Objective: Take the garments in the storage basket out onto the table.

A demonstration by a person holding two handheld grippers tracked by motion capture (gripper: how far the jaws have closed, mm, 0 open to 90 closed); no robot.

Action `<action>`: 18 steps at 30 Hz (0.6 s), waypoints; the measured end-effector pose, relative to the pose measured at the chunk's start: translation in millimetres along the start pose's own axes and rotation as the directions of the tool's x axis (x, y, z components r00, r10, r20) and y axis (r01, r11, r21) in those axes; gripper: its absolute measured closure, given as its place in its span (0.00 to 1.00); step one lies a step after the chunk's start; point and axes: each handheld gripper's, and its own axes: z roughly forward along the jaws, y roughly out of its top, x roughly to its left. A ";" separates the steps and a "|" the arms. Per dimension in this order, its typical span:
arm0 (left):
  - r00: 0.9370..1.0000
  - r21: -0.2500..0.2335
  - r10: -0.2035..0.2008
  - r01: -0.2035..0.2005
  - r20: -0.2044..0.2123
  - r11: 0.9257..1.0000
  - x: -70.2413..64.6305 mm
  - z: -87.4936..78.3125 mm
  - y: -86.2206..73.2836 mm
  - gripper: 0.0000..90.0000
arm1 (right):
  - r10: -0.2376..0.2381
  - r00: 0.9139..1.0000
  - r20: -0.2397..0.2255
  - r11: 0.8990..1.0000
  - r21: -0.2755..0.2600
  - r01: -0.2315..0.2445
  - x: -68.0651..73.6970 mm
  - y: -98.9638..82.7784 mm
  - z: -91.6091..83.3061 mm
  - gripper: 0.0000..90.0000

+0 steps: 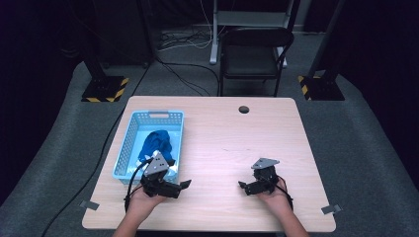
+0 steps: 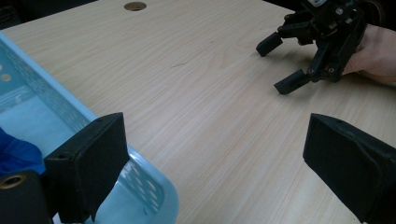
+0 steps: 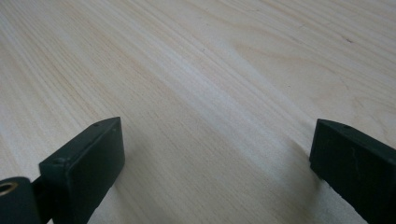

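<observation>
Dark room w/ grey carpet, a black chair (image 1: pixel 255 54) beyond a pale wood table (image 1: pixel 232 133). I sit at the near edge, tongs in each hand, both resting low over the wood. My left gripper (image 1: pixel 184 184) sits at the near right corner of a light blue basket (image 1: pixel 129 132) on the table's left side; its jaws are spread wide, nothing btwn them, pointing right across the table. In the left gripper view (image 2: pixel 215 158) one jaw overlaps the basket's rim, the other is over bare wood. Inside the basket lies a blue cloth (image 1: pixel 157 143), bunched up, just beyond my left hand (image 1: pixel 143 201); something white lies beside it at the near end, can't tell what. My right gripper (image 1: pixel 243 186) is well apart on the right, jaws also wide open & holding nothing, pointing left toward the other tongs. In the right gripper view (image 3: pixel 215 154) just wood grain lies btwn the jaws. My right hand (image 1: pixel 274 197) grips from behind.
</observation>
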 end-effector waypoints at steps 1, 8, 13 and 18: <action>1.000 -0.003 -0.008 0.008 -0.001 1.000 1.2 -0.8 -0.4 0.07 | 0.000 1.000 0.000 1.000 0.000 0.000 0.0 0.0 0.0 0.03; 1.000 -0.012 -0.026 0.025 -0.017 1.000 7.5 -5.8 -1.7 0.07 | 0.000 1.000 0.000 1.000 0.000 0.000 0.0 0.0 0.0 0.03; 0.999 -0.011 -0.036 0.036 -0.026 0.999 12.0 -7.6 -3.4 0.07 | 0.000 1.000 0.000 1.000 0.000 0.000 0.0 0.0 0.0 0.03; 0.998 0.006 -0.040 0.040 -0.039 0.999 17.6 -7.4 -4.9 0.07 | 0.000 1.000 0.000 1.000 0.000 0.000 0.1 0.0 0.0 0.03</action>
